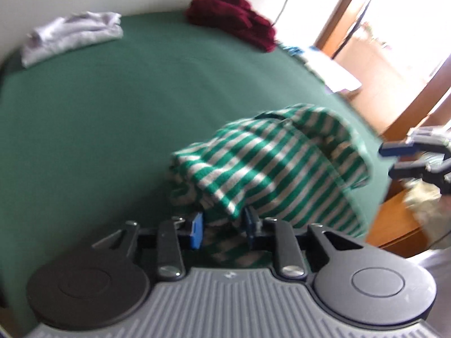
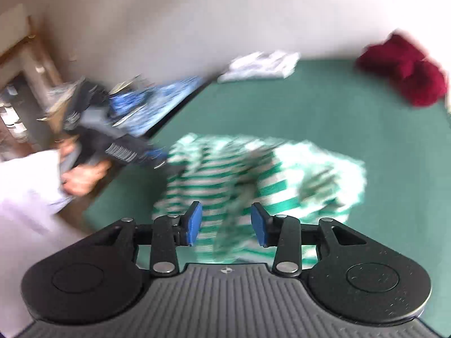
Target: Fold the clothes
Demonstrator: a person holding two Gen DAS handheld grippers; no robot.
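Left gripper (image 1: pixel 224 229): jaws part-open, blue pads (image 1: pixel 197 231) on either side of a fold of the striped garment (image 1: pixel 270 166); whether the pads actually pinch the cloth cannot be determined. Right gripper (image 2: pixel 227 224): jaws wide apart, nothing between them, positioned above the near edge of the same garment (image 2: pixel 253 174). The garment, green-and-white striped, lies bunched on the green surface (image 1: pixel 98 107), directly ahead of both tools. Further back on the surface: a folded white garment (image 1: pixel 73 35) and a dark red garment (image 1: pixel 234 17), well apart from each other.
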